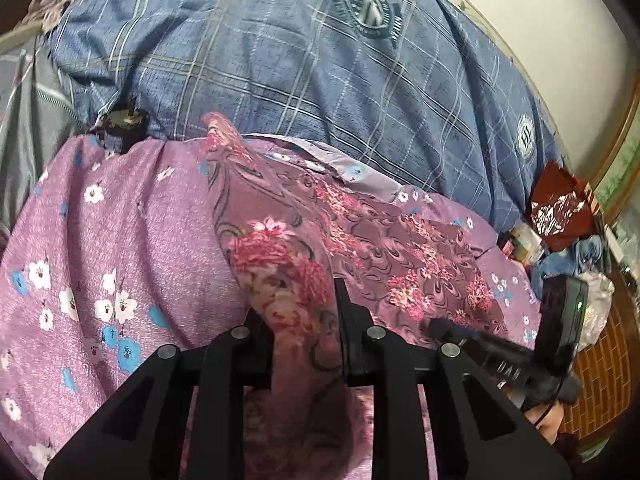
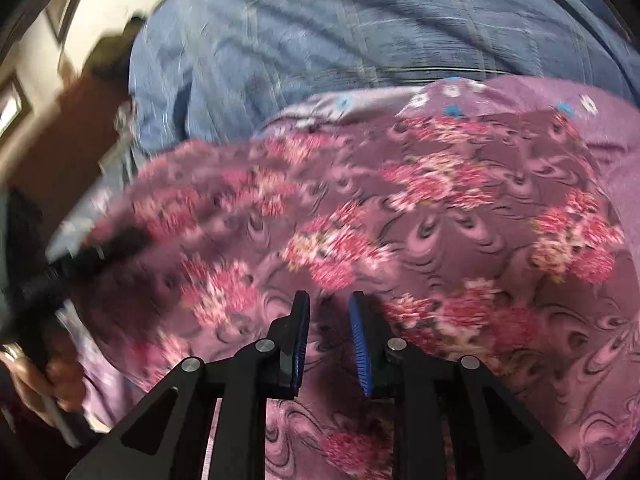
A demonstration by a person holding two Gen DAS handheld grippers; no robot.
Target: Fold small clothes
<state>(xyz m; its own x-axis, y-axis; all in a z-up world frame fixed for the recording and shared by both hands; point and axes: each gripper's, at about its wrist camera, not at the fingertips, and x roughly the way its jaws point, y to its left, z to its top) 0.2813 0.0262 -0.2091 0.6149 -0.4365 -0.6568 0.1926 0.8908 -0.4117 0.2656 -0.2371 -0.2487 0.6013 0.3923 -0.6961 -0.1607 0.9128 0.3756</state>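
A small mauve garment with pink flower clusters lies on a lilac sheet with white and blue flowers. My left gripper is shut on a bunched, lifted fold of the garment, which runs between its fingers. In the right wrist view the garment is spread wide and blurred by motion. My right gripper hovers just over it with its blue-padded fingers apart and nothing between them. The right gripper's body shows in the left wrist view at the lower right.
A blue plaid quilt is heaped behind the garment. A black plug and cable lie at its edge. Clutter and a red bag sit at the far right, beside a wooden frame. The white wall is beyond.
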